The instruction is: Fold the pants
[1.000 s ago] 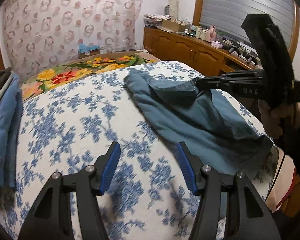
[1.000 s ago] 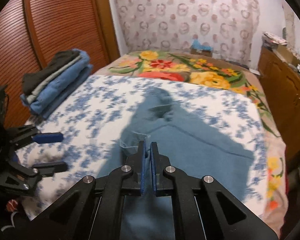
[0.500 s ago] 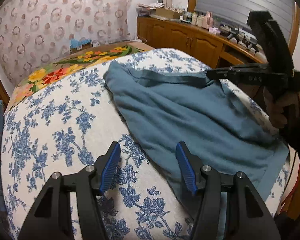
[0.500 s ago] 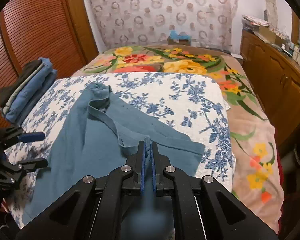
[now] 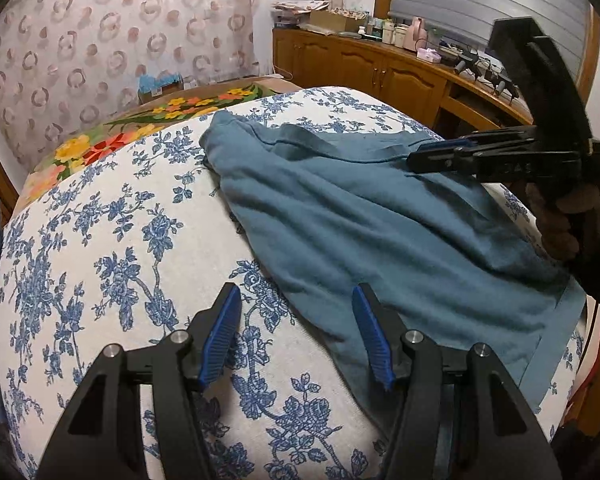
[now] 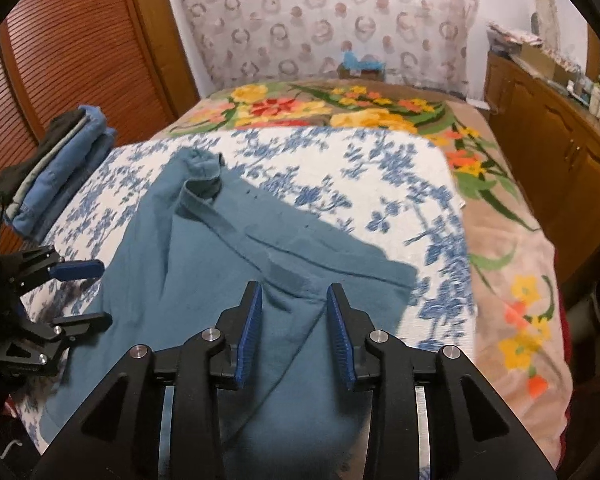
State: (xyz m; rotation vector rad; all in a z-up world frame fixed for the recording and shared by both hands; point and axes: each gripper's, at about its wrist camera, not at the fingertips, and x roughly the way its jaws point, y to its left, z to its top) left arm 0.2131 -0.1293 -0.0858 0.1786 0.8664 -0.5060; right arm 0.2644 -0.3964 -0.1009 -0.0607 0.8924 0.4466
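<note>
Teal-blue pants (image 5: 364, 220) lie spread and rumpled on a bed with a white and blue flowered cover (image 5: 100, 248). They also show in the right wrist view (image 6: 220, 264), waistband running diagonally. My left gripper (image 5: 296, 332) is open and empty, low over the pants' near edge. My right gripper (image 6: 294, 332) is open just above the waistband, holding nothing; it shows in the left wrist view (image 5: 424, 156) over the pants' far side. The left gripper shows at the left of the right wrist view (image 6: 88, 292).
A stack of folded clothes (image 6: 56, 164) sits at the bed's left side by a wooden slatted door (image 6: 68, 52). A bright floral blanket (image 6: 340, 108) covers the head of the bed. A wooden cabinet (image 5: 384, 76) with clutter stands to the right.
My right gripper pulled the waistband across the bed while shut on it, then opened and let it go. The pants now lie spread flatter. The left gripper stayed open.
</note>
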